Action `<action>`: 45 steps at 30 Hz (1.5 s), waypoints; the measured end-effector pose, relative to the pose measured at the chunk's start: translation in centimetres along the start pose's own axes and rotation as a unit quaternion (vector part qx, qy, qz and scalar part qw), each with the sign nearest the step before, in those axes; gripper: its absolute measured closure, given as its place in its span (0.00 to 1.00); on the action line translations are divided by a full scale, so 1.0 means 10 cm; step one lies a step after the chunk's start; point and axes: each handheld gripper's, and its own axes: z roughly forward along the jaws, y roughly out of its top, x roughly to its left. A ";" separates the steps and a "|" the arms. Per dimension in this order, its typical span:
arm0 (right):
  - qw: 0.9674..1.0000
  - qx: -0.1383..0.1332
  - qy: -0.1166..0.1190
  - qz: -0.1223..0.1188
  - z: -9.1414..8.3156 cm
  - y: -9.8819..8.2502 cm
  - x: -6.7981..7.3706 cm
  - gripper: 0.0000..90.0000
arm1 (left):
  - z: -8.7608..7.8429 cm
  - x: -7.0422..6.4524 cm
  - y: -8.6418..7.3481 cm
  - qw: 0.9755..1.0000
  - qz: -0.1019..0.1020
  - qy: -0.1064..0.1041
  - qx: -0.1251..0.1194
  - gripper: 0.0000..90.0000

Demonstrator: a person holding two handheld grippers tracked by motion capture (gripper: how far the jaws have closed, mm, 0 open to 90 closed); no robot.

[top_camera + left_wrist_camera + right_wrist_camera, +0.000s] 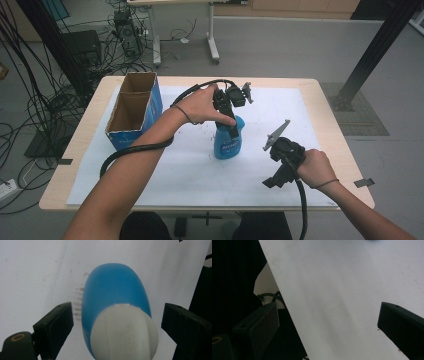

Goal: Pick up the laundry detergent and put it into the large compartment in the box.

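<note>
Two forearms come in low, & the left gripper (234, 131) hangs right over the upright blue bottle (228, 141) mid table (320, 100), fingers (53, 326) wide on both sides of its white cap (124, 331), not squeezing; right gripper (272, 182) waits apart, spread, holding nothing.

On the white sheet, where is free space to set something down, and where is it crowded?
Free: the sheet in front of the blue bottle, and the far right part behind the right gripper. Crowded: between the cardboard box and the bottle, where the left gripper works.
</note>
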 end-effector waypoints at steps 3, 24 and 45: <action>1.000 0.000 -0.001 0.000 0.00 0.00 -0.01 0.04 | -0.01 0.00 0.00 1.000 0.000 -0.001 0.000 0.12; 1.000 0.002 -0.002 0.000 0.00 0.00 -0.02 0.04 | -0.03 -0.01 0.01 1.000 0.004 -0.001 0.001 0.12; 1.000 0.002 -0.003 -0.003 -0.01 0.01 -0.02 0.04 | -0.05 -0.03 0.03 1.000 0.006 -0.003 -0.001 0.12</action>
